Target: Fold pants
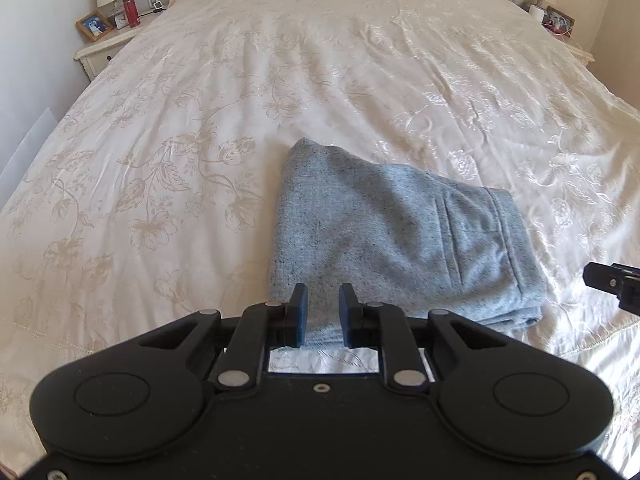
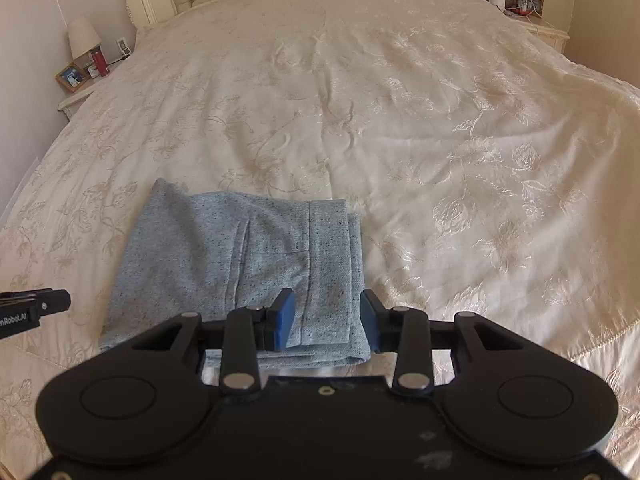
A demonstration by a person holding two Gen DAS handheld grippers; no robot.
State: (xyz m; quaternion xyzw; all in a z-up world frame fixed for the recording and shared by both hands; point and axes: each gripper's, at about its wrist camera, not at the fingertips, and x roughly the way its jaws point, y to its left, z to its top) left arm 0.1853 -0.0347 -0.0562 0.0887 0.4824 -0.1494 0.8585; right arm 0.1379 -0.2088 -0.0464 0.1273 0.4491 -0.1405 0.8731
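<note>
Left wrist, folded pants (image 1: 400, 232), bed (image 1: 240, 100)

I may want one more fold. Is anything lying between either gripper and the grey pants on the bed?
Nothing visible. The pants lie folded on the bedspread, directly below the left gripper and right gripper.

The right claw (image 2: 326, 322) hangs with jaws apart and empty above the near right corner of the folded grey pants (image 2: 236, 264) on the cream bed (image 2: 440, 140), the left claw (image 2: 60, 300) at the frame's left edge.
</note>
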